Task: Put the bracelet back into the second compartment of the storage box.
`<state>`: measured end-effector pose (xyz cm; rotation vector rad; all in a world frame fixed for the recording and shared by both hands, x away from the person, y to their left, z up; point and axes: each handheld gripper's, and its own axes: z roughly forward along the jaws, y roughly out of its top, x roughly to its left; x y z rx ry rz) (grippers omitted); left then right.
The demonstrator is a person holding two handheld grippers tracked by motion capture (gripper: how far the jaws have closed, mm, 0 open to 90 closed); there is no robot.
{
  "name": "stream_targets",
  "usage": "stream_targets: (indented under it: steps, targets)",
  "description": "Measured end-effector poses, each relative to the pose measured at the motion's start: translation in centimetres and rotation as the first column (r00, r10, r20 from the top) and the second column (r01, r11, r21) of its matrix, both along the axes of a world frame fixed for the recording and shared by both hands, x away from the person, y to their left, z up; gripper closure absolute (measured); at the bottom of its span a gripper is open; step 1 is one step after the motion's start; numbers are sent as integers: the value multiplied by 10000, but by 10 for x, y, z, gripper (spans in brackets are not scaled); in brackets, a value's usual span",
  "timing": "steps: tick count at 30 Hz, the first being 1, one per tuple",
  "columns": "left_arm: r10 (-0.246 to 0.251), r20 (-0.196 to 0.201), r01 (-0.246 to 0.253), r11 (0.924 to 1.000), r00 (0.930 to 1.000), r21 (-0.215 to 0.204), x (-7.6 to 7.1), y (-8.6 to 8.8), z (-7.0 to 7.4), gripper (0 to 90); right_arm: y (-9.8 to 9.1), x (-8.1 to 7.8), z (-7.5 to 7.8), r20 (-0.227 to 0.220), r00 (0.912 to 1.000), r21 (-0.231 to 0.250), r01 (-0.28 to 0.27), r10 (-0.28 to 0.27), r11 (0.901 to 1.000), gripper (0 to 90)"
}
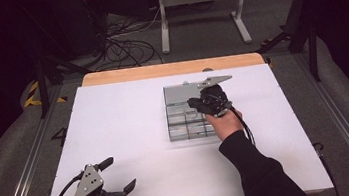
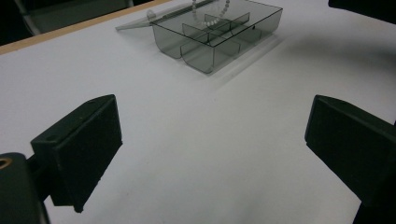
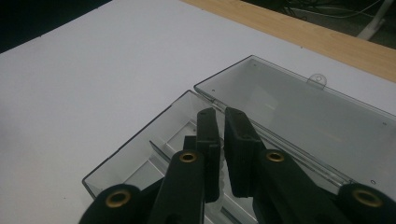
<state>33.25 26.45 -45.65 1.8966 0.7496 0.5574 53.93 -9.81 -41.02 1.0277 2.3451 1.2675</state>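
The right gripper (image 1: 197,103), jaws nearly together on a string of white beads (image 2: 208,15), hangs over the open compartment box (image 1: 181,122) to lower them in, while the left gripper (image 1: 119,175), wide open and empty, waits well away near the table's (image 1: 131,133) front edge.

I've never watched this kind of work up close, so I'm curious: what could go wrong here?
The beads dangle from the right gripper above the clear box; they might land across a divider instead of inside one compartment. The box looks light, so a bump from the closed fingers could slide it. The open lid lies flat behind and could get knocked.
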Motion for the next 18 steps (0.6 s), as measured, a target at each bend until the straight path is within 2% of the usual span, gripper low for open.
stream_targets:
  steps: [12, 18]
  targets:
    - [16, 8, -16, 10000, 10000, -3, 0, 0, 0, 45, 0, 6, -12, -385, 9992, -158, 62, -68, 9999, 846]
    - [5, -43, -6, 10000, 10000, -20, 0, 0, 0, 45, 0, 8, -15, -537, 9985, -70, 76, -80, 9999, 846]
